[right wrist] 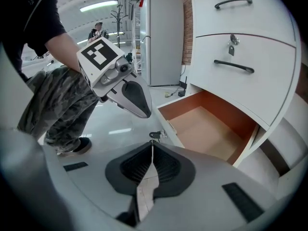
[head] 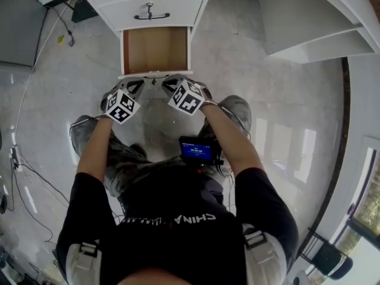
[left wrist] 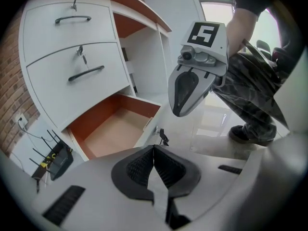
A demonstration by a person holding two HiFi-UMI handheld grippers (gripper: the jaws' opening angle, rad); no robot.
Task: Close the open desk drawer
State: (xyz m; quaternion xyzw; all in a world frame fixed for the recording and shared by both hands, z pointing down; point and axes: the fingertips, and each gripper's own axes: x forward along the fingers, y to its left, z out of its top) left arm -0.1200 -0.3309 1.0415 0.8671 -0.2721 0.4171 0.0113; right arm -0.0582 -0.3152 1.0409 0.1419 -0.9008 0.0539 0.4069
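Person in black shirt (head: 178,224). Left gripper (head: 133,86) and right gripper (head: 171,86): jaws pressed together, holding nothing, tips just beside the front of the drawer (head: 156,51). Bottom drawer, pulled out, slides straight ahead; both equally near.

- left gripper (left wrist: 154,150) shell: smooth matt light-grey plastic; pads (left wrist: 138,170) black, finely ribbed, rubbery look.
- right gripper (right wrist: 152,148): same matt plastic shell, same ribbed black pads (right wrist: 168,166).
- drawer (left wrist: 115,131) ahead-left of left gripper: inside is matt brown wood-look board; front and rim smooth white painted finish, slight sheen.
- handles (right wrist: 234,65) up-right of right gripper: dark, smooth, metal look.
- floor (right wrist: 108,124) beyond right gripper's tips: pale, polished, glossy, mirrors the lights.
- trousers (right wrist: 60,105) left of right gripper: camouflage cloth, matt, creased.
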